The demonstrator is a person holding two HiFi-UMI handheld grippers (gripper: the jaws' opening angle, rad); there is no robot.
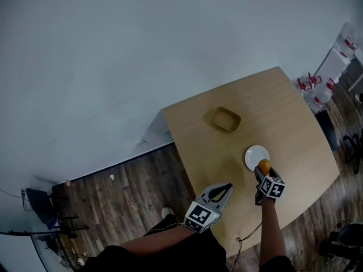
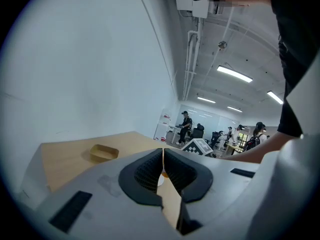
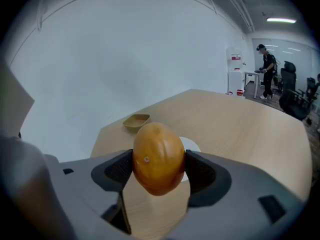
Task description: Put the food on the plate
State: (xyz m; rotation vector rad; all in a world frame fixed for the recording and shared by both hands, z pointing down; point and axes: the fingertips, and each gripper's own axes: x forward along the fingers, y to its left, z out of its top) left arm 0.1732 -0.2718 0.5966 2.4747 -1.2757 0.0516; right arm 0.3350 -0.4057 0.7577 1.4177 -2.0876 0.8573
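Note:
An orange-yellow fruit (image 3: 158, 157), smooth and egg-shaped, is clamped between the pads of my right gripper (image 3: 159, 170). In the head view that right gripper (image 1: 262, 173) holds the fruit (image 1: 264, 166) just over the near edge of a small white plate (image 1: 255, 156) on the wooden table. A sliver of the plate (image 3: 191, 145) shows behind the fruit. My left gripper (image 1: 225, 189) hovers over the table's near left part, jaws pressed together with nothing between them. The left gripper (image 2: 163, 165) view shows the same.
A shallow tan bowl (image 1: 226, 119) sits on the wooden table (image 1: 295, 123) beyond the plate. The table's left edge drops to dark wood flooring (image 1: 130, 191). A white wall rises behind. People and office desks stand far off at the right.

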